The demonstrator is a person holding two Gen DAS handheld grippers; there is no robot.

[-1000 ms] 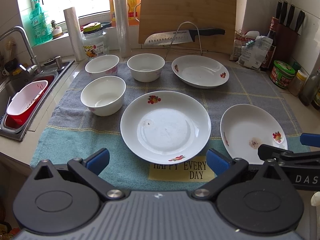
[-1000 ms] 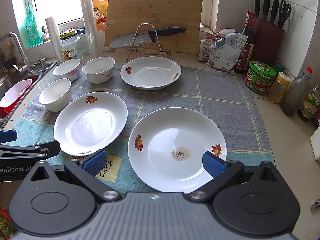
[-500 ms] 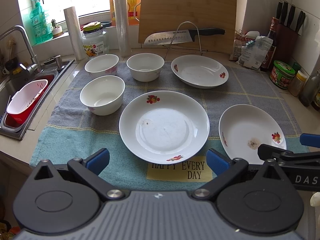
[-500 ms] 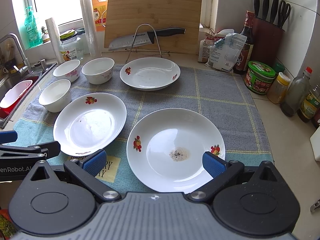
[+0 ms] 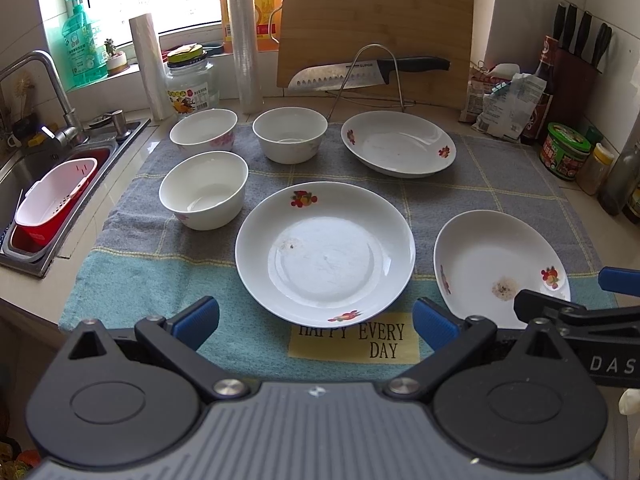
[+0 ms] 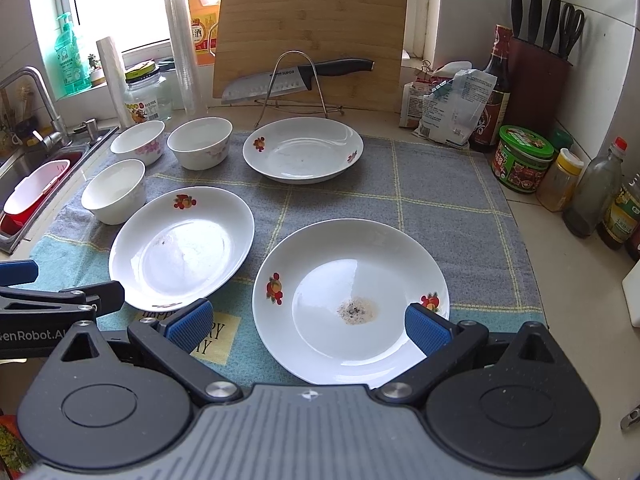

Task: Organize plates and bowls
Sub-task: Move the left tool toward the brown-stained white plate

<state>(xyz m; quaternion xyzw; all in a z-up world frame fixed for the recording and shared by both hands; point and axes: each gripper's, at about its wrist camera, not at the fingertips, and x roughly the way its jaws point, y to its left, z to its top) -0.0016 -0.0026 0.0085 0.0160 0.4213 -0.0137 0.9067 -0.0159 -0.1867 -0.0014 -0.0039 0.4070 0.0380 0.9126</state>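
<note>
Kitchen daylight from the window falls on a table spread with a blue and grey towel (image 5: 132, 280), whose yellow label (image 5: 354, 340) serves as landmark. Nearest, both grippers hover unloaded: the left gripper (image 5: 316, 322) has its fingers wide apart just before the label, and the right gripper (image 6: 308, 326) has its fingers equally spread to the label's right, framing the near rim of the soiled plate (image 6: 352, 304). Just behind the label sits the middle plate (image 5: 325, 254); further back and right lies the far plate (image 5: 398, 143). Behind and left of the label stand three bowls: the near bowl (image 5: 203, 194), then the pink-flowered bowl (image 5: 203, 130) and the plain bowl (image 5: 290, 134) beyond it. Nothing is stacked yet. These look like glazed ceramic: stiff, fairly heavy, slippery and breakable, so I judge the rim is the place to pinch, squarely, then lift level. A cutting board (image 5: 376, 28) and knife (image 5: 368, 72) stand farthest back.
</note>
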